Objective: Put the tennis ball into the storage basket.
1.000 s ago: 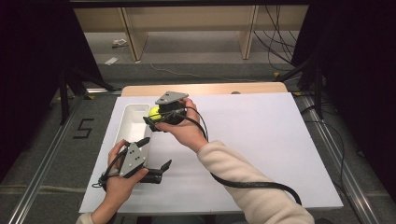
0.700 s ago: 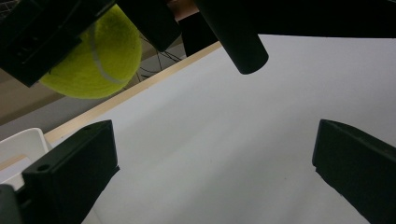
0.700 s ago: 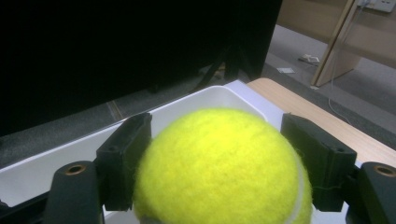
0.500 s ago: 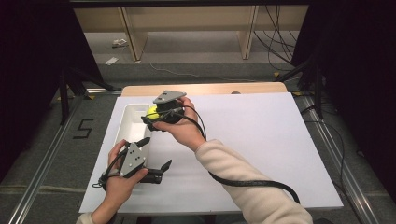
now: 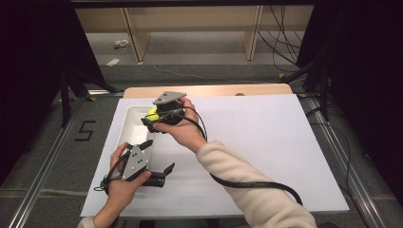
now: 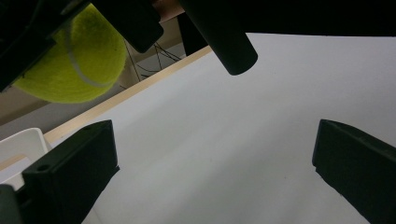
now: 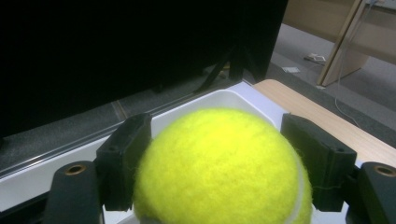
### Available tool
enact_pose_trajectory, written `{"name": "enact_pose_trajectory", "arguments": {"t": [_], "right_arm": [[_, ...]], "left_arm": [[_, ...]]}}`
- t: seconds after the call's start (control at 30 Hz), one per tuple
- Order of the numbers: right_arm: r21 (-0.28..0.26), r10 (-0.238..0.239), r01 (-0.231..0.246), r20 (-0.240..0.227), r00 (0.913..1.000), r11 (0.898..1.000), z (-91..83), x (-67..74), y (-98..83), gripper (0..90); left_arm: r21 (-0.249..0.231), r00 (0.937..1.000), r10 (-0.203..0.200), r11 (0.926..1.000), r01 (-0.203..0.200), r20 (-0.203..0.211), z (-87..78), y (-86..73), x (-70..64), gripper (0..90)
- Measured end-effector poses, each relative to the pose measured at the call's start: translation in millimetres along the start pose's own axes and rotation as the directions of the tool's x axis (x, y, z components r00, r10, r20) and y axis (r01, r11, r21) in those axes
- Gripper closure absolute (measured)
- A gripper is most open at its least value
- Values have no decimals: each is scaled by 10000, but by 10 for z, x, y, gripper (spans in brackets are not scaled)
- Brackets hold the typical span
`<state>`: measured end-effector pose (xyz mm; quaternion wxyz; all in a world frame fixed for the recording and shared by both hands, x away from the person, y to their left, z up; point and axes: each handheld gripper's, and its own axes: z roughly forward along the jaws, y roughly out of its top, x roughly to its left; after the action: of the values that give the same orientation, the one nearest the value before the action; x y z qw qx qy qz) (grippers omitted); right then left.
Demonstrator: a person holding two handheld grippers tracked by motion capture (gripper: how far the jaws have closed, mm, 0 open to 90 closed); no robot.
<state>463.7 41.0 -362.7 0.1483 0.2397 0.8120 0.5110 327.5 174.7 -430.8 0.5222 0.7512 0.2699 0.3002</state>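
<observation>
The right claw (image 5: 148,122) has the tennis ball (image 5: 152,114) clamped between its two black jaws — in the right gripper view the yellow felt bulges between the pads, both pressed against its sides. From the high view, ball and claw hang above the white tray (image 5: 127,129) at the left end of the counter (image 5: 266,142), over the tray's far part; whether the ball touches the tray cannot be told. The person's right hand (image 5: 183,130) grips the tool, its black cable looping back along the cream sleeve (image 5: 247,190).

Nearer the person, the left claw (image 5: 160,156) sits low by the tray's near end with its jaws spread wide and nothing between them — its own view looks across bare white counter, the ball high in its upper left corner.
</observation>
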Motion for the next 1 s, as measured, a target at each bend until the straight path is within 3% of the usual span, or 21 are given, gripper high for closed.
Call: {"name": "enact_pose_trajectory", "arguments": {"t": [1.0], "right_arm": [[179, -73, 78, -301, 9995, 9998, 107, 62, 82, 276]], "left_arm": [[-14, 10000, -16, 10000, 16, 25, 6, -2, -10, 0]]}}
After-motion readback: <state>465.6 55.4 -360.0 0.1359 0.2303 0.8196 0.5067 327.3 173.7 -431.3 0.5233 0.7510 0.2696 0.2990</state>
